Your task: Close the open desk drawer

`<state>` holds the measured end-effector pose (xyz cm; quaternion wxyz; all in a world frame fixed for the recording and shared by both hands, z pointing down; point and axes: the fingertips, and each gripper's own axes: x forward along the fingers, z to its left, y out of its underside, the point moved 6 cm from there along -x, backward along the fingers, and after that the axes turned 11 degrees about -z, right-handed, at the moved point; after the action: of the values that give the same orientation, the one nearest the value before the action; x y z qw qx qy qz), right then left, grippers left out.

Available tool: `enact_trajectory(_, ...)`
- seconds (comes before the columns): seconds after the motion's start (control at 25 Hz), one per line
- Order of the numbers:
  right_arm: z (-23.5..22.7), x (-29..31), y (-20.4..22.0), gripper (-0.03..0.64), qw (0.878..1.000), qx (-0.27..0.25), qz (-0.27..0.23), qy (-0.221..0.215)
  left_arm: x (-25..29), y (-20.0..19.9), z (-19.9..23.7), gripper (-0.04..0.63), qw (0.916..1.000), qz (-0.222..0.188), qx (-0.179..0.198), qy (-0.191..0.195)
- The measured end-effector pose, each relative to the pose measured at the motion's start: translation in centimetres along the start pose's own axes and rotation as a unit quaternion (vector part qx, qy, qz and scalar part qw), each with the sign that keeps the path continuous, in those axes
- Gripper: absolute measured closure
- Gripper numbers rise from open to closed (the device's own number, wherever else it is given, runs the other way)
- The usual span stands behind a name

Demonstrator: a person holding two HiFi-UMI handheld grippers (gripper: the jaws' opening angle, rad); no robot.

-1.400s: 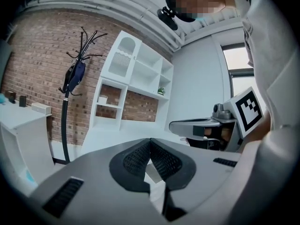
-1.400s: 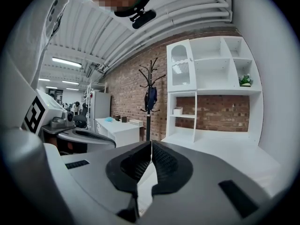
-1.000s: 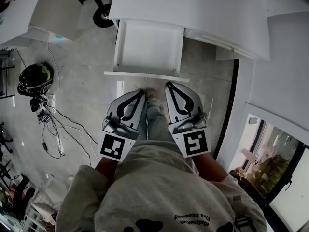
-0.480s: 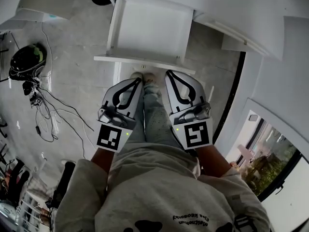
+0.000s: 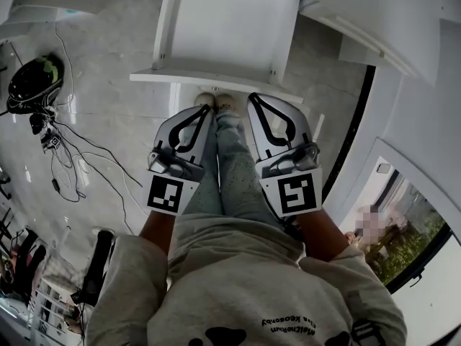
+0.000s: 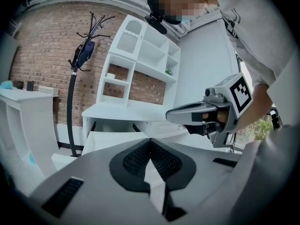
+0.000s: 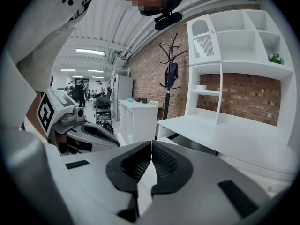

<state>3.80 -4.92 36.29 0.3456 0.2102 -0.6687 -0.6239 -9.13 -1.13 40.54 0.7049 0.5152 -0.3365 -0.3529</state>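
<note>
Drawer: we see the drawer (image 5: 223,31) standing open, pulled out towards us from under the white desk (image 5: 360,13), its white inside bare. Its front panel is the near edge, just beyond our shoes (image 5: 216,101).
Left gripper: we hold the left gripper (image 5: 208,109) low in front of us, left of our legs (image 5: 230,171), pointing far and slightly down. In the left gripper view its ribbed pads (image 6: 150,142) meet with nothing between them.
Right gripper: the right gripper (image 5: 252,98) is just right of our legs, level with the left one and aimed the same way. In the right gripper view its jaws (image 7: 151,144) are also pressed together and hold nothing.
Contact: both tips are near the front panel, and we see neither touching it.
Ahead of the left gripper: the drawer (image 6: 113,138) lies below the desk (image 6: 122,111), with a white shelf unit (image 6: 140,55) on top, a coat rack (image 6: 86,55) to the left and a brick wall (image 6: 47,46) behind.
Floor: to the far left lie a black and green helmet (image 5: 32,81) and loose cables (image 5: 79,157).
</note>
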Motion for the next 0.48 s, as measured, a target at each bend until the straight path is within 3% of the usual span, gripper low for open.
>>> enact_trajectory(0.48, 1.0, 0.5, 4.2, 0.588, 0.999, -0.002, 0.03, -0.038, 0.9, 5.5, 1.1, 0.577, 0.9998, 0.016, 0.006, 0.005)
